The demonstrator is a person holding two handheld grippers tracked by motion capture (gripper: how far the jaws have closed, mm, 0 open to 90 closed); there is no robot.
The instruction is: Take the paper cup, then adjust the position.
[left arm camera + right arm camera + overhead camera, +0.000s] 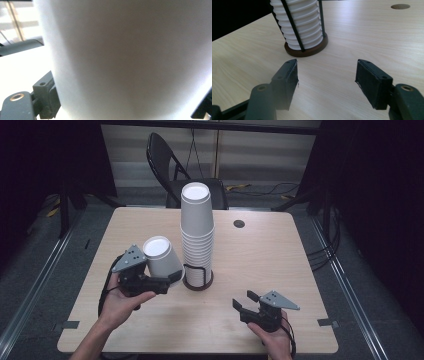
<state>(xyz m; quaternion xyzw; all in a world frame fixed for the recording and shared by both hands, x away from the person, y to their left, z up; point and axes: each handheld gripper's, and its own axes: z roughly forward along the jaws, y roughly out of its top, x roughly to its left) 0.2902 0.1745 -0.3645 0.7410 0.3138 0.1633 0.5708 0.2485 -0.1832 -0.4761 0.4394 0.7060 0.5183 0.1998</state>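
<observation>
A single white paper cup (162,256), upside down and tilted, sits between the jaws of my left gripper (169,279), just left of the stack. In the left gripper view its wall (130,60) is very close, with one black finger (46,97) at its lower left side. A tall stack of white cups (197,227) stands upside down in a black wire holder on a round brown base (198,282) at the table's middle. My right gripper (243,301) hovers low near the front right, open and empty (327,75), with the stack (299,22) and the base (307,51) ahead of it.
The light wooden table (260,255) has a round cable hole (239,224) at the back right of the stack. A black folding chair (170,167) stands behind the table's far edge. Dark curtains and cables flank both sides.
</observation>
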